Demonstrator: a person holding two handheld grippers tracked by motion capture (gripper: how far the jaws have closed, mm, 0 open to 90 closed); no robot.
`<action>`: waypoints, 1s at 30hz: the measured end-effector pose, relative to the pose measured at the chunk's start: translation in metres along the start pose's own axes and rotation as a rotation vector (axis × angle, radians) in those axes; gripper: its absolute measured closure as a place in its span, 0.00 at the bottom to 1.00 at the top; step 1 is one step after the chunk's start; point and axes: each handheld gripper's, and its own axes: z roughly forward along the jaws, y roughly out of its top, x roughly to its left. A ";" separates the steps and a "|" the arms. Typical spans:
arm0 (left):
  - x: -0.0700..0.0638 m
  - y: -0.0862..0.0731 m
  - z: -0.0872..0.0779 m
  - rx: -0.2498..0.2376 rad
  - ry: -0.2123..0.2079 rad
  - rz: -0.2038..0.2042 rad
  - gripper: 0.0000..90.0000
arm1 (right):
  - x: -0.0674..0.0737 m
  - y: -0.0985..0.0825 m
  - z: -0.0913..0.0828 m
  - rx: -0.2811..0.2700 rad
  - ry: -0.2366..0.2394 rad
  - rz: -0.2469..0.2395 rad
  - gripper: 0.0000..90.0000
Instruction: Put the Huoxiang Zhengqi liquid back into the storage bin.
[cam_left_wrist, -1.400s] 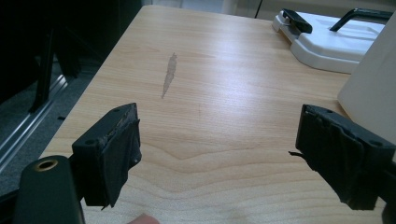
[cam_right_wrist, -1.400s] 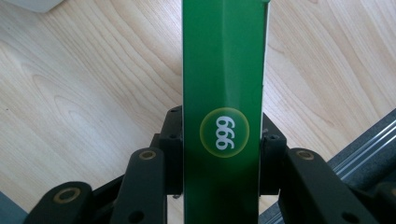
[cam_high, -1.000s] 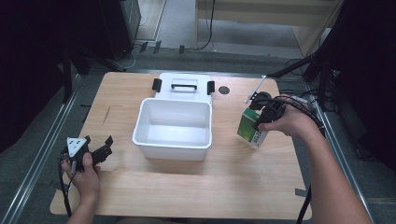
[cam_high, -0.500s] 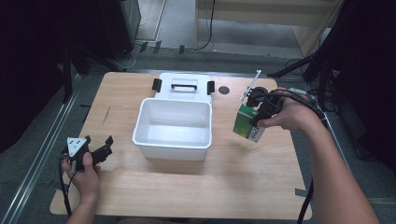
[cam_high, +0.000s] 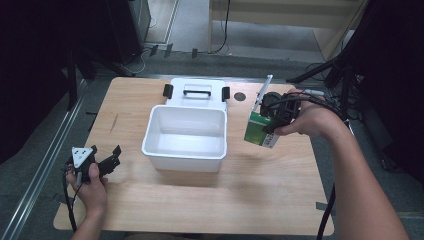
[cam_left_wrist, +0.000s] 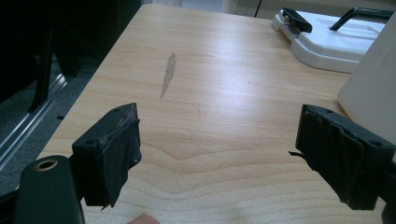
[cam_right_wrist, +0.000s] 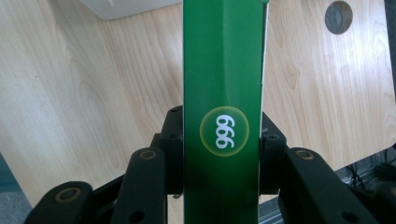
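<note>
Since the earlier high views, the right gripper has carried the green carton up off the table and a little toward the white bin. A second ago the carton sat lower and farther to the right, close to the table's right edge; now it hangs in the air just beside the bin's right wall, not touching it. The left gripper has stayed where it was, resting near the front left corner of the table. The bin and the white lid behind it have not moved.

The carton's long axis runs roughly up and down but is tilted: in the high view its top leans up and away toward the far right, and its white lower end points down toward the person's side. In the right gripper view the green carton stands between that gripper's two black jaws and stretches straight ahead of them out of the top of the picture, with a round "999" mark facing the camera just above the jaws. Both jaws press against the carton's narrow sides, so the right gripper is pinching it.

In the left gripper view the left gripper has its jaws spread wide with bare wood between them; the bin's wall lies just beyond the jaw at the right of that view.
</note>
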 end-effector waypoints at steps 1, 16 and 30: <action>0.000 0.000 0.000 0.000 0.000 0.001 0.17 | 0.000 0.001 -0.001 -0.002 0.000 -0.009 0.72; 0.000 0.000 0.000 0.000 -0.002 0.000 0.17 | -0.001 0.015 -0.028 -0.034 0.025 -0.055 0.72; 0.000 0.000 0.000 0.001 -0.004 0.004 0.17 | 0.000 0.040 -0.051 -0.051 0.042 -0.096 0.72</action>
